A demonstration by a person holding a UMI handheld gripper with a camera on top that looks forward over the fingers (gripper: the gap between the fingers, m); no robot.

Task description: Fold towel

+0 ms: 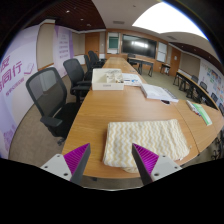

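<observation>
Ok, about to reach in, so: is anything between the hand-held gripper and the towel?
Nothing visible. The towel lies flat on the table just ahead of the open hand-held gripper, its near edge between the fingers.

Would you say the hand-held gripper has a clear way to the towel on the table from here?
Probably yes: the hand-held gripper is open, and the towel lies flat on the table just ahead of its fingers with nothing between them.

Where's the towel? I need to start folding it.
In the gripper view the towel lies flat on the wooden table at its near edge, just ahead of the open gripper, mostly beyond its right finger.
</observation>
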